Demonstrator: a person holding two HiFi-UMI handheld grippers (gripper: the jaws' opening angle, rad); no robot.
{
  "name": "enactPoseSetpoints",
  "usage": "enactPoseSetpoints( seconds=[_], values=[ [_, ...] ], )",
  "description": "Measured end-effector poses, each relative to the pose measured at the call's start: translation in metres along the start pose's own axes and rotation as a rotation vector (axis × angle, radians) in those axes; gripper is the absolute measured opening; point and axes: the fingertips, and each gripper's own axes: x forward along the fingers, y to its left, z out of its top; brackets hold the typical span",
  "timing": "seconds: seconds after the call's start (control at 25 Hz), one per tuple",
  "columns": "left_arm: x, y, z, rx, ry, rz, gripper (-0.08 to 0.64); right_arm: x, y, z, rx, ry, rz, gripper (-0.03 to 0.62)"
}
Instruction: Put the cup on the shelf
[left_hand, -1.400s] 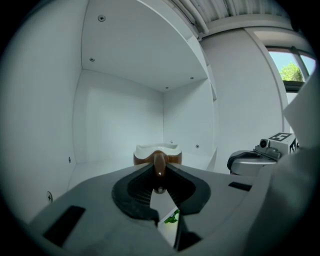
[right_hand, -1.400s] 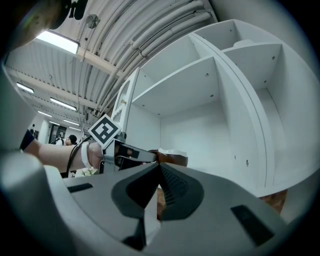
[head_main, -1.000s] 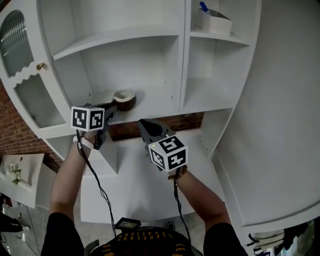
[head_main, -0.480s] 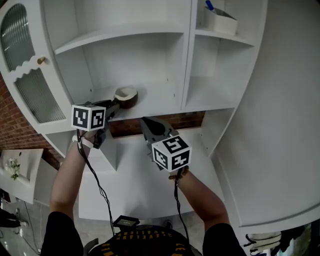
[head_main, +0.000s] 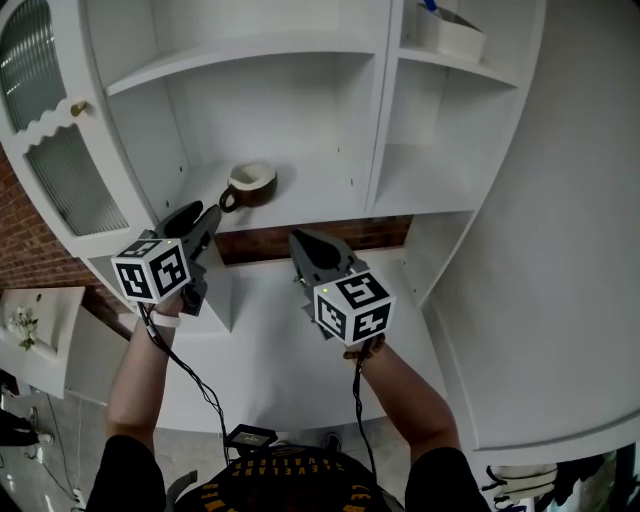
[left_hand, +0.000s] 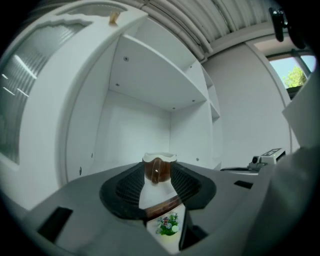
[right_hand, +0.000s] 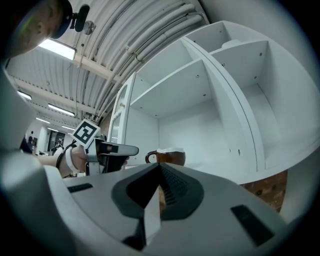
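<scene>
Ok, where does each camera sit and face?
Head view: on the head, steeply down at the shelf; both forearms, left tool, right tool show.
Left gripper view: on the left tool, level toward the cup; its jaws have just been opening, nothing between them.
Right gripper view: on the right tool, past shut jaws into the shelf; left hand shows.
Shared: all three show the cup.

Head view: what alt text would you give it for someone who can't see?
A brown cup stands on a white shelf, handle toward the left claw, whose jaws have just been opening and hold nothing. The right claw, shut and empty, points at the shelf edge; a person holds both.
</scene>
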Motion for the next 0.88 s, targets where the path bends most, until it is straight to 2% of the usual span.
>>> enactPoseSetpoints(
  seconds=[0.08,0.2,0.28,0.36,0.52,0.64,0.76,0.88],
  values=[
    [-0.019,-0.007,0.003,0.001,-0.072,0.005,0.146,-0.004,0.0,-0.005,0.01,0.005,-0.001,0.006],
    [-0.05,-0.017,0.005,0.112,-0.168,0.036,0.146,-0.008,-0.001,-0.004,0.012,-0.002,-0.001,0.006],
    [-0.068,-0.023,-0.004,0.197,-0.184,0.049,0.146,-0.011,0.001,-0.002,0.0,-0.013,0.001,0.006],
    [-0.081,-0.031,-0.023,0.231,-0.169,0.05,0.146,-0.017,0.004,-0.005,-0.009,-0.019,0.001,0.006],
    [-0.103,-0.049,-0.054,0.244,-0.15,0.04,0.146,-0.029,0.015,-0.014,-0.035,-0.031,-0.005,0.006],
    [-0.118,-0.058,-0.068,0.251,-0.164,0.044,0.144,-0.038,0.027,-0.016,-0.097,-0.05,-0.015,0.006],
    [-0.132,-0.059,-0.085,0.192,-0.158,0.047,0.143,-0.049,0.04,-0.017,-0.159,-0.073,-0.02,0.006],
    [-0.143,-0.057,-0.1,0.15,-0.14,0.057,0.126,-0.062,0.048,-0.019,-0.182,-0.09,-0.035,0.006]
  ],
)
